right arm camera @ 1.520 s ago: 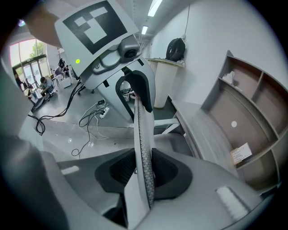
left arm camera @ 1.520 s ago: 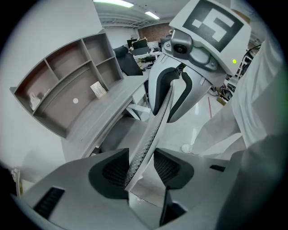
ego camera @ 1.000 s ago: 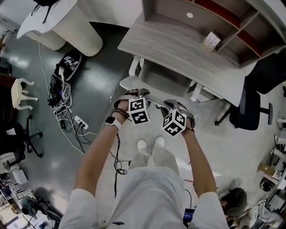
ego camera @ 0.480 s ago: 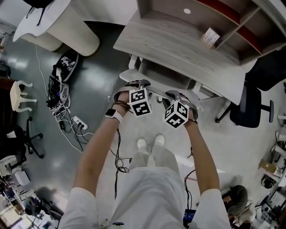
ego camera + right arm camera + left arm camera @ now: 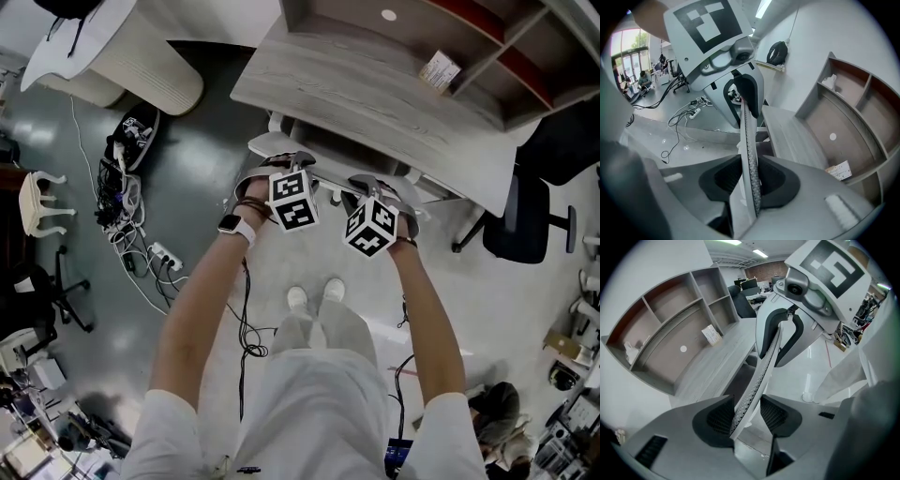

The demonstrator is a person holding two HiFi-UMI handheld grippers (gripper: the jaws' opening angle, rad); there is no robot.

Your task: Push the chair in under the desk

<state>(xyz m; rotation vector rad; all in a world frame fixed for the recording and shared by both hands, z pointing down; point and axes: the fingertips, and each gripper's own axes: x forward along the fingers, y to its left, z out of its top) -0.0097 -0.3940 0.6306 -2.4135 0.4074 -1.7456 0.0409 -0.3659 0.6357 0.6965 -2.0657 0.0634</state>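
The white chair's perforated backrest [image 5: 330,190] stands just in front of the grey wooden desk [image 5: 375,108], and its seat [image 5: 267,145] reaches under the desktop. My left gripper [image 5: 284,172] is shut on the backrest's top edge [image 5: 761,362], which runs slantwise between the pads. My right gripper [image 5: 380,190] is shut on the same edge [image 5: 749,140] a little further right. In each gripper view the other gripper shows ahead along the backrest: the right one [image 5: 787,329], the left one [image 5: 740,93]. The chair's legs are hidden.
A black office chair [image 5: 520,220] stands right of the desk. A power strip and tangled cables [image 5: 155,253] lie on the floor at left, beside a white curved counter [image 5: 141,56] and a small white stool [image 5: 37,202]. A small box [image 5: 441,70] sits on the desk shelf.
Both grippers and the chair backrest have moved forward toward the desk, and the seat has slid further under the desktop. The grips have not changed.
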